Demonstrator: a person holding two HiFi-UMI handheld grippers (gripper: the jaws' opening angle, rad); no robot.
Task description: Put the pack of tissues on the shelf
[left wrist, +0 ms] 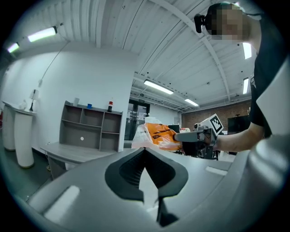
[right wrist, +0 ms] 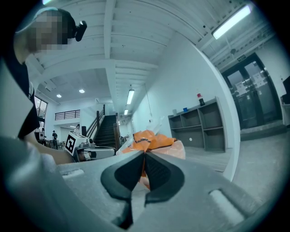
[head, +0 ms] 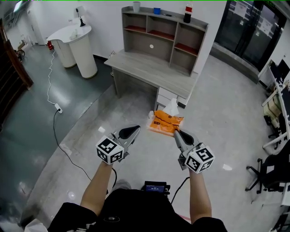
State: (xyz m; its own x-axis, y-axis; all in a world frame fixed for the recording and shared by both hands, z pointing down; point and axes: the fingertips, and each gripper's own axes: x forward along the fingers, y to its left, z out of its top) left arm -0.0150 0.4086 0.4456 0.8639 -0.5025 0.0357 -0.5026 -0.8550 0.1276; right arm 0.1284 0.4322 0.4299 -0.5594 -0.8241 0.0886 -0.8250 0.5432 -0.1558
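An orange and clear pack of tissues hangs in the air in front of me, with my right gripper shut on its near edge. The right gripper view shows the pack pinched between the closed jaws. My left gripper is shut and holds nothing, a short way left of the pack. From the left gripper view the pack and the right gripper show at mid right. The grey shelf unit stands on a grey desk ahead, well beyond both grippers.
A white cup, a blue cup and a dark bottle stand on top of the shelf unit. A white round counter is at the far left, with a cable across the floor. Office chairs are at right.
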